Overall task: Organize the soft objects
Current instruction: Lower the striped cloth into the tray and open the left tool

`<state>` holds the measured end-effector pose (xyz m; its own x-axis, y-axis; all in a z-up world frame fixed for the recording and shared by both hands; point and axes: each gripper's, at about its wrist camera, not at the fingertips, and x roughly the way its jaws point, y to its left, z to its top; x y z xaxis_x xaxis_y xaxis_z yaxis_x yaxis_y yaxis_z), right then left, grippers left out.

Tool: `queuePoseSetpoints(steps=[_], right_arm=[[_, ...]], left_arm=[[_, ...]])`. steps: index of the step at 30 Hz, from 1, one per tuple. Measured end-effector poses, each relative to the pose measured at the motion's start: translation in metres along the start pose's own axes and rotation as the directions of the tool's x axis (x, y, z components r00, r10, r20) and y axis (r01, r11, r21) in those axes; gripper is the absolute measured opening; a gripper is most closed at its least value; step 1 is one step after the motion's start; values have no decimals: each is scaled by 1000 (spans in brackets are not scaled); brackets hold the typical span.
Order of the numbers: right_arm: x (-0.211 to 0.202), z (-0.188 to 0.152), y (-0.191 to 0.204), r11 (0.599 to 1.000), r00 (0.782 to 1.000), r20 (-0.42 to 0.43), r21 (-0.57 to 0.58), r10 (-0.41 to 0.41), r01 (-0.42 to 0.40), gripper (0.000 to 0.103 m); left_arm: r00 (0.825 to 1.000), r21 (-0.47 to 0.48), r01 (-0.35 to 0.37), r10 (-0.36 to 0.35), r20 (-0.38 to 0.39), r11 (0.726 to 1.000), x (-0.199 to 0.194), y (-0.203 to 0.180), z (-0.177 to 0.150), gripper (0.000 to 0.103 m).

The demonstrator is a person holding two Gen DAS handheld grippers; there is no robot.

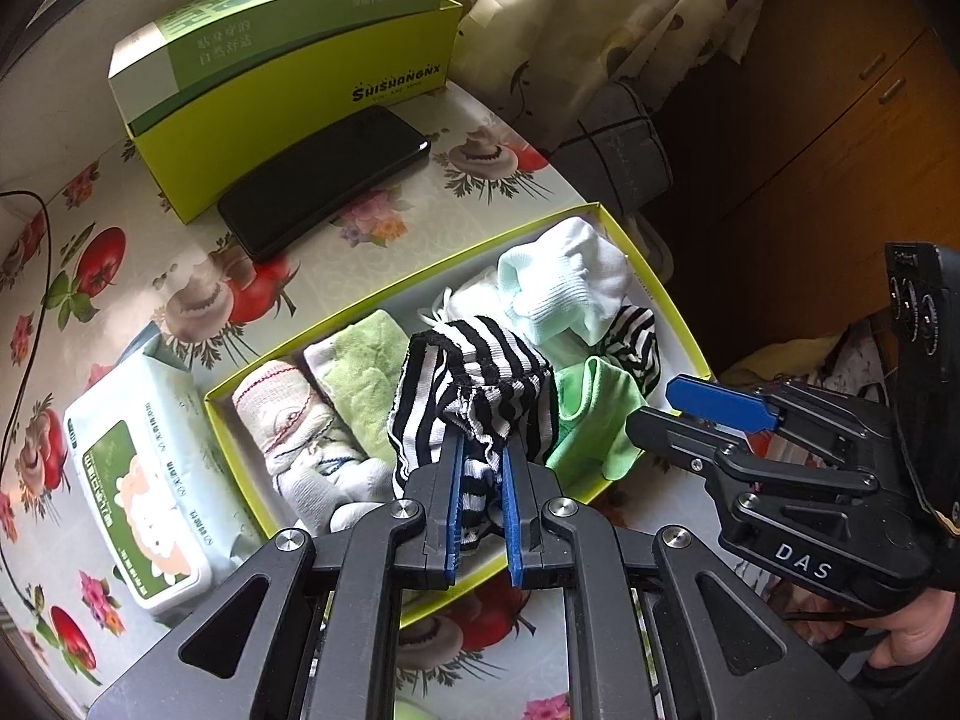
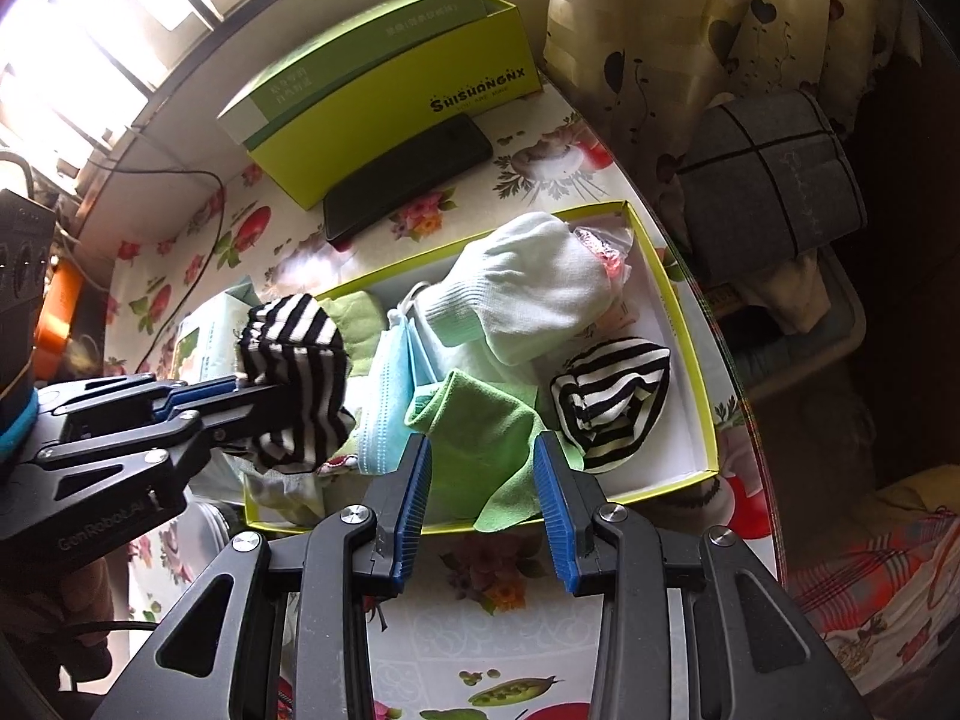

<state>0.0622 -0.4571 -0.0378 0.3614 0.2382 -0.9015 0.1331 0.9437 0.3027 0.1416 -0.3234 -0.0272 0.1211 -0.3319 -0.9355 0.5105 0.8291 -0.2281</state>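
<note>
Left gripper (image 1: pixel 482 474) clamps striped sock (image 1: pixel 474 396), held above tray (image 1: pixel 672 300). Right gripper (image 2: pixel 483 480) gapes wide over green sock (image 2: pixel 480 426). Placing step; next likely lower it into a free slot.

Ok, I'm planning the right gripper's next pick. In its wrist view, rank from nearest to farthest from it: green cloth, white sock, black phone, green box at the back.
1. green cloth: between the open fingers of the right gripper, at the tray's near edge.
2. white sock: mid-tray, straight ahead.
3. black phone: on the table beyond the tray.
4. green box: farthest, behind the phone.
</note>
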Motion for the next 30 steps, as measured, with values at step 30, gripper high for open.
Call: queuePoseSetpoints(steps=[30], right_arm=[[5,-6,-1,1000,1000,-17,0,-18,18,34]], left_arm=[[993,29,93,-91,-72,995,31,-4,-16,13]])
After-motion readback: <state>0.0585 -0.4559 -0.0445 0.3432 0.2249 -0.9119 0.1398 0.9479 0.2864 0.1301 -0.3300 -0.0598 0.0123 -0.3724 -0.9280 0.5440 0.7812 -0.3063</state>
